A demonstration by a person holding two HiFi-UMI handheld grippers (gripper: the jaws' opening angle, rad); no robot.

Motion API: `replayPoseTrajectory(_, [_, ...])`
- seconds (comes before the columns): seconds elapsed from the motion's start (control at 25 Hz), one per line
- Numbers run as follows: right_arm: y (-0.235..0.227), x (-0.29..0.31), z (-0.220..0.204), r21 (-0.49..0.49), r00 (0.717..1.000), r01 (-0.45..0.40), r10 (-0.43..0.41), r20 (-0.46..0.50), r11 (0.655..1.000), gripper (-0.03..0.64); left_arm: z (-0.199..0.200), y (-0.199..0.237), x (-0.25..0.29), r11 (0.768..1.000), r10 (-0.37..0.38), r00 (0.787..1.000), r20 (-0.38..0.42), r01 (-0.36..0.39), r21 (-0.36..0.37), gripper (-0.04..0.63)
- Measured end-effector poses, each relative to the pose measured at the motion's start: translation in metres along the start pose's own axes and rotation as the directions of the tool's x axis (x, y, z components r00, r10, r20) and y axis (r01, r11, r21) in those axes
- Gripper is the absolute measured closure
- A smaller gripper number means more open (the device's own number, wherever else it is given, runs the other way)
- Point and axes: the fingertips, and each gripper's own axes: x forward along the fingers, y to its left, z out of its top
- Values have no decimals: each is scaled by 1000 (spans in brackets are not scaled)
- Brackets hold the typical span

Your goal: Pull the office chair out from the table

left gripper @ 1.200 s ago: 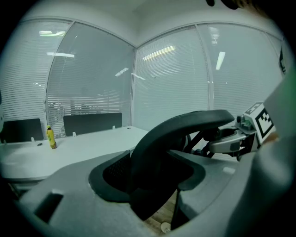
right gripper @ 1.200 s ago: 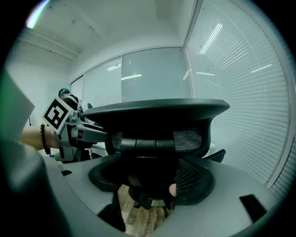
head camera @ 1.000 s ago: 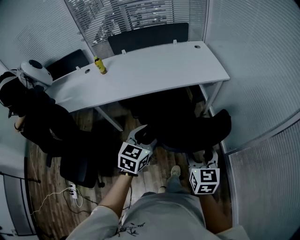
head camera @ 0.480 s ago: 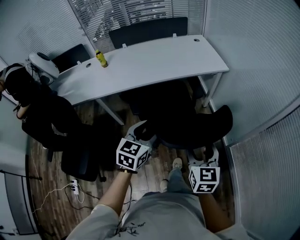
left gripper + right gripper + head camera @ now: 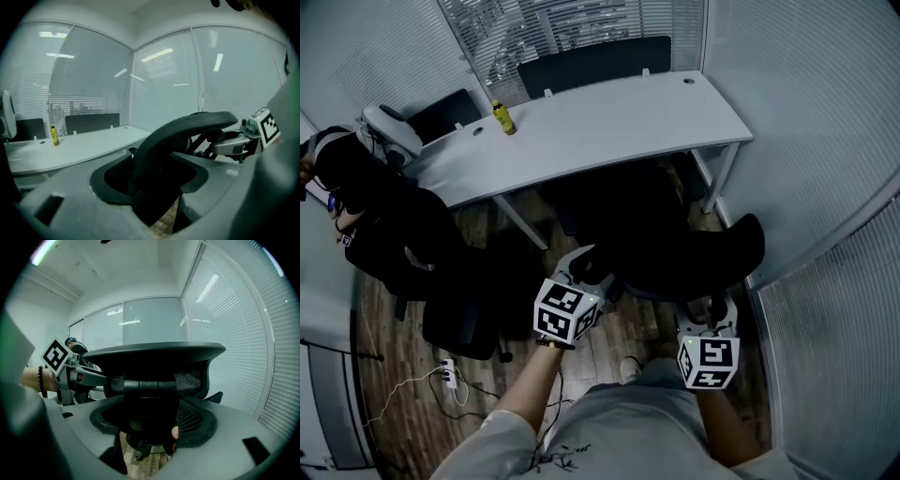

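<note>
The black office chair (image 5: 712,255) stands half under the white table (image 5: 581,127), its backrest toward me. My left gripper (image 5: 594,274) is shut on the backrest's left edge, and the dark curved back (image 5: 178,136) fills the gap between the jaws. My right gripper (image 5: 712,307) is shut on the right side of the back. In the right gripper view the chair's mesh back and spine (image 5: 150,364) sit between its jaws (image 5: 152,427). Each gripper shows in the other's view, the right gripper (image 5: 243,138) and the left gripper (image 5: 70,376).
A yellow bottle (image 5: 500,117) stands on the table's far left. A person in black (image 5: 375,216) sits at the left beside another black chair (image 5: 459,323). A power strip (image 5: 447,375) with cables lies on the wood floor. Glass walls with blinds (image 5: 825,159) close in the right side.
Both grippers and the chair back have drawn a little away from the table, toward me. My foot has stepped back out from under the chair.
</note>
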Motion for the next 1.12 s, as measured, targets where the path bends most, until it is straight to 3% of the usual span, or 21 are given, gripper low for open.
replayPoseTrajectory(1.12, [-31, -71, -25, -9, 999, -32, 32, 14, 999, 344, -16, -81, -22, 1000, 19, 999, -31, -19, 1, 348])
